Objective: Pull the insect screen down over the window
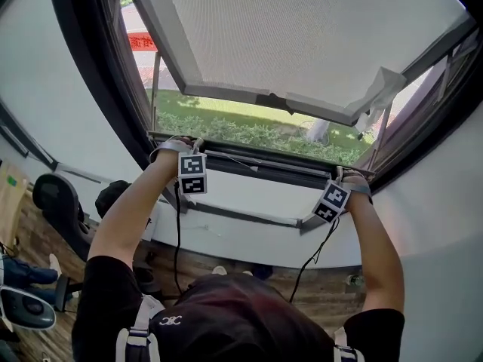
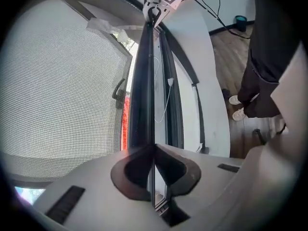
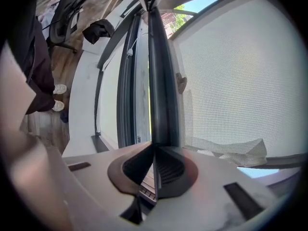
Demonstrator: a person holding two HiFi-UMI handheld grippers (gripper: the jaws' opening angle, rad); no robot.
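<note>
two pairs of jaws stand pinched almost fully together, each on the thin lip of the dark pull bar [image 2: 142,81]. the left gripper [image 2: 154,147] grips near the bar's left end and the right gripper [image 3: 154,147] near its right end, well apart. the bar lies low across the window, just above the dark lower frame [image 1: 256,173], with only a narrow slot between them. the insect screen [image 2: 62,81] spreads as grey mesh from the bar over the opening, and a tilted sash frame [image 1: 241,96] and a window handle [image 2: 118,93] show behind it. below runs the white sill [image 1: 249,236].
</note>
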